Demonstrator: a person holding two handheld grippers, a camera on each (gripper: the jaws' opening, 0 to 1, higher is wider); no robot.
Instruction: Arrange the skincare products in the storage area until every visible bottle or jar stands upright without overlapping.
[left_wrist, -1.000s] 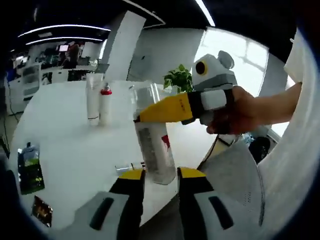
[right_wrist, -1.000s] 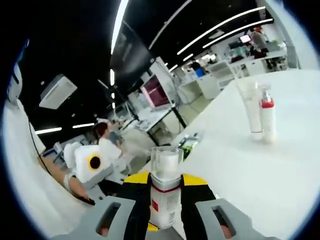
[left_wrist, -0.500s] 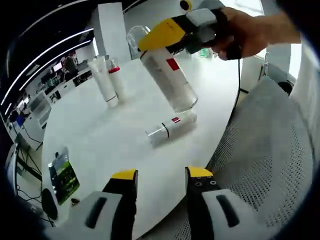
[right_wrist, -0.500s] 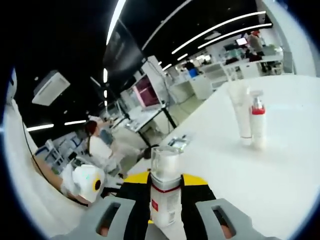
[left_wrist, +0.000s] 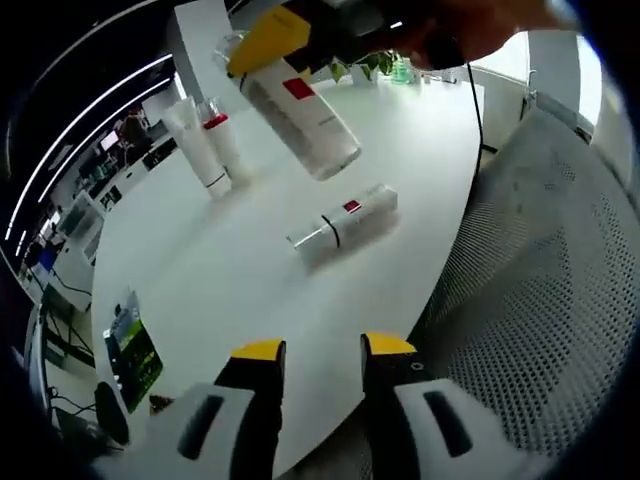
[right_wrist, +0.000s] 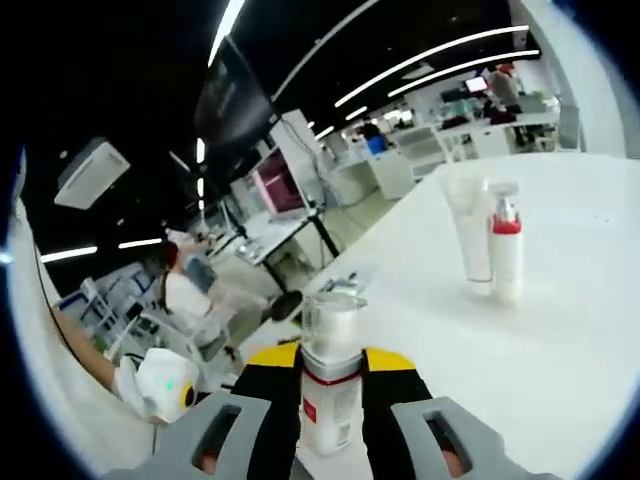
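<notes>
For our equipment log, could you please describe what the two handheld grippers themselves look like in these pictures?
Both match: the left gripper has two grey moulded jaws with dark oval slots, black inner faces and yellow tips. The right gripper has the same grey bodies, slots and yellow-capped black jaws; seen from the left gripper view, its yellow jaw runs into a dark body. No cables or markings can be made out on either.
</notes>
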